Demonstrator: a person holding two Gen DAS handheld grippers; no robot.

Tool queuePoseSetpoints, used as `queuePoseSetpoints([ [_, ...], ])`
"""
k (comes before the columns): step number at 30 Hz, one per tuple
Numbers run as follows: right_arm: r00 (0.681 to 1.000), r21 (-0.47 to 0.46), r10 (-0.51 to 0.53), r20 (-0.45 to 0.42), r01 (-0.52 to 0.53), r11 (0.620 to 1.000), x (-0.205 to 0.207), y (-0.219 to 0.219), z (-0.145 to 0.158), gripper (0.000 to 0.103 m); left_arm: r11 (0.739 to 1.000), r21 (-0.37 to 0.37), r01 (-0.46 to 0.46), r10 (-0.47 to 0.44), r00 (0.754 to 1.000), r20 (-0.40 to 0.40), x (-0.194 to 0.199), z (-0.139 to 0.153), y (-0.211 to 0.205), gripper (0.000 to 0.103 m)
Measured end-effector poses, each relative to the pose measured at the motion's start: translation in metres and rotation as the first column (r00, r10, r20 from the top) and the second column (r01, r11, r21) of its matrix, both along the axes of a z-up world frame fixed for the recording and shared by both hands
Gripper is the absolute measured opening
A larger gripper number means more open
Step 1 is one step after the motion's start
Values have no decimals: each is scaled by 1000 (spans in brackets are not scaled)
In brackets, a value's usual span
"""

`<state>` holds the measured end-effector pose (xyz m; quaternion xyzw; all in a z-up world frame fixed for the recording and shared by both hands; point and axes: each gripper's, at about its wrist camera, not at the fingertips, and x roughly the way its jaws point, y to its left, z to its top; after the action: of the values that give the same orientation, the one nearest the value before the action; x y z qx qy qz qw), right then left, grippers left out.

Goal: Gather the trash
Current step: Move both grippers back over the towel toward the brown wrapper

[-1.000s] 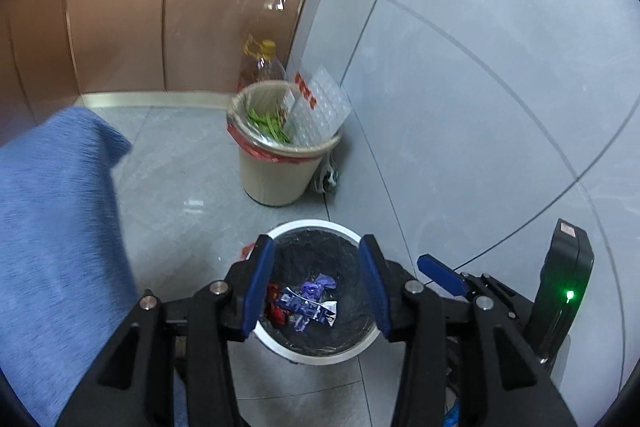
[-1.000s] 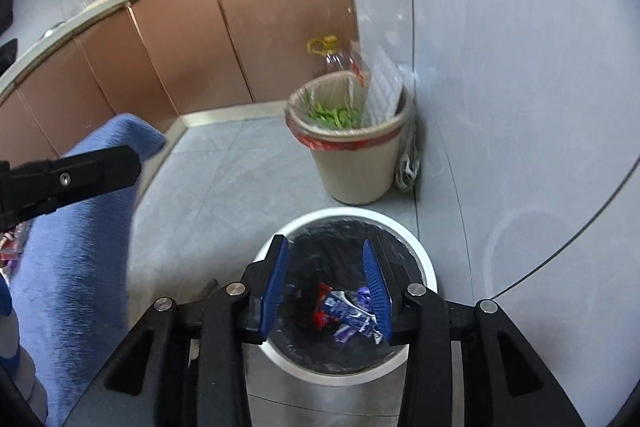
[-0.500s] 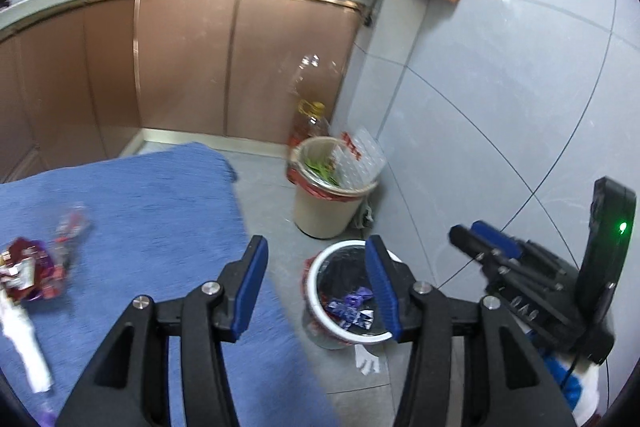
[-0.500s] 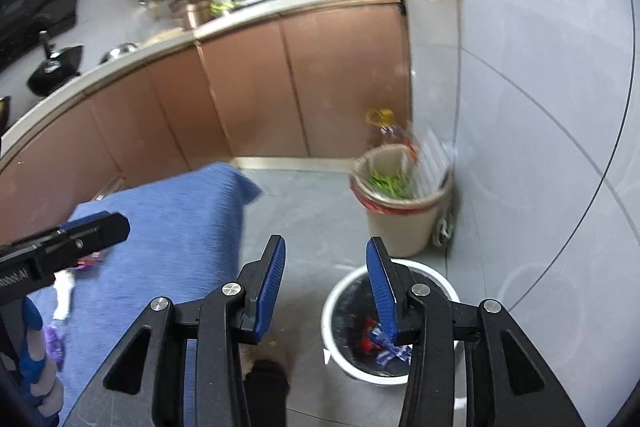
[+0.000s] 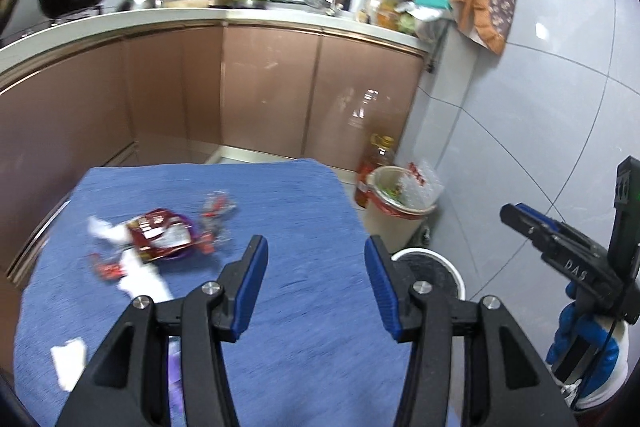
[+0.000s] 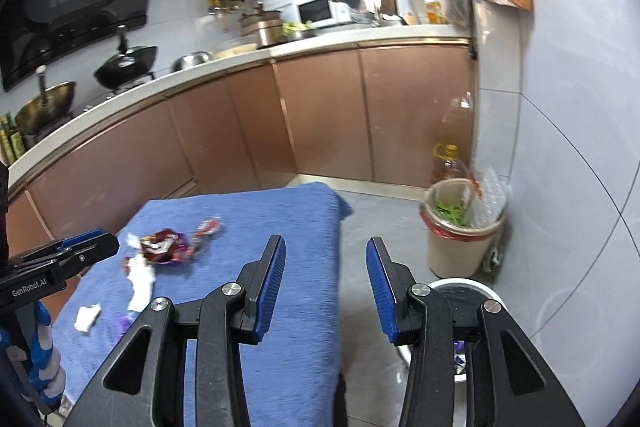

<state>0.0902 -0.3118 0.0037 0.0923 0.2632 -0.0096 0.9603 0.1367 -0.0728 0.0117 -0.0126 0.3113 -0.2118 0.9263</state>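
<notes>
Two empty grippers hang over a blue-covered tabletop (image 5: 304, 195) in a kitchen, with wrappers yet to be binned. The left gripper (image 5: 316, 283) has its jaws apart with nothing between them, aimed at the cloth's middle; the right gripper (image 6: 326, 285), jaws likewise apart and empty, points across the tabletop's right edge toward the floor. The remaining trash lies toward the tabletop's left side: a red snack wrapper (image 5: 160, 235) touching crumpled white tissue (image 5: 142, 277), smaller red wrappers (image 5: 214, 217) just beside it, and a white scrap (image 5: 70, 355) near the front-left corner. The white-rimmed bin (image 6: 464, 287) stands on the floor off the right edge, near a beige bin (image 6: 460, 239) already full of greens.

Risks look plain: the overlapping wrapper and tissue could come up together or slip free, a thin scrap may be pinched along with the cloth and drag it, and light litter carried over the edge could miss the bin.
</notes>
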Motion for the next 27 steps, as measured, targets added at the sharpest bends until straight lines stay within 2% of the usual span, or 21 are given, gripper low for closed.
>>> queuePoseSetpoints([
  [7,995,-16,93,47,-92,996,-21,47,26,42,997,-16,-81,82,996,24,-34,10,61,49],
  [16,969,-38,217,116,-214,976,-43,103,66,42,983,-45,-177,179,982,56,-63,25,137,51],
  [22,953,-41,275,128,-272,961,-41,127,74,44,968,-59,-245,246,969,8,-56,18,181,51],
  [27,945,-25,314,92,-313,949,-25,138,61,44,966,-60,-251,247,967,-67,-37,-8,190,51],
])
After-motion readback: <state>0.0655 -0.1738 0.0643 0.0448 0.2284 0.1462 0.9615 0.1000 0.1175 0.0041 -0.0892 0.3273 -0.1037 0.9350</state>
